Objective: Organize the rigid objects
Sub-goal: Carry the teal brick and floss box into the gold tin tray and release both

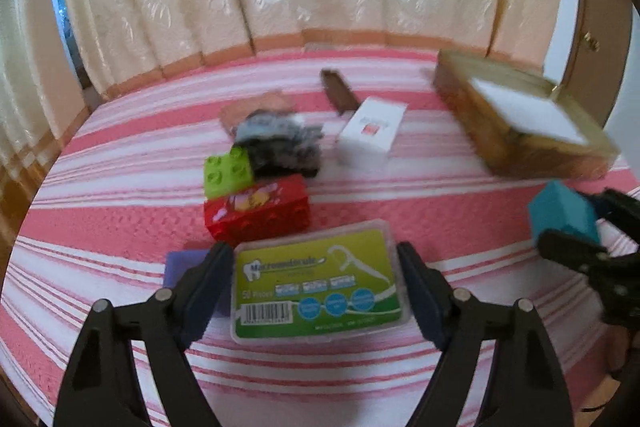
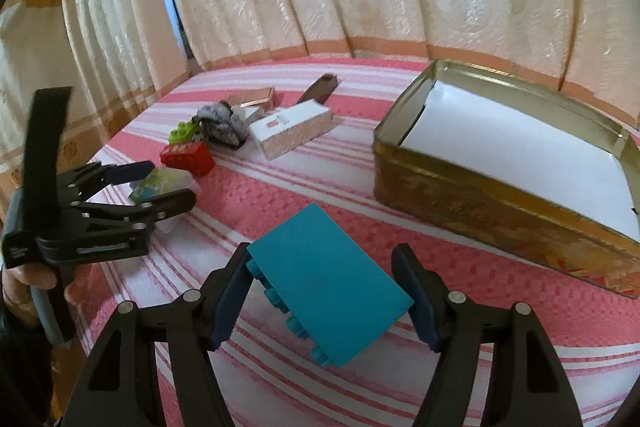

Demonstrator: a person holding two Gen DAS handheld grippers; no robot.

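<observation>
From the left wrist view, the left gripper [image 1: 316,267] straddles a green floss box [image 1: 318,291] at lower centre, fingers spread wide and not clearly touching it. A red brick [image 1: 258,213] and a green brick [image 1: 228,173] sit just above; a gold tin [image 1: 524,123] lies upper right on the striped cloth [image 1: 440,195].

From the right wrist view, the right gripper [image 2: 322,297] clamps a tilted blue block [image 2: 330,285] at lower centre, with the tin [image 2: 480,199] to the right.
</observation>
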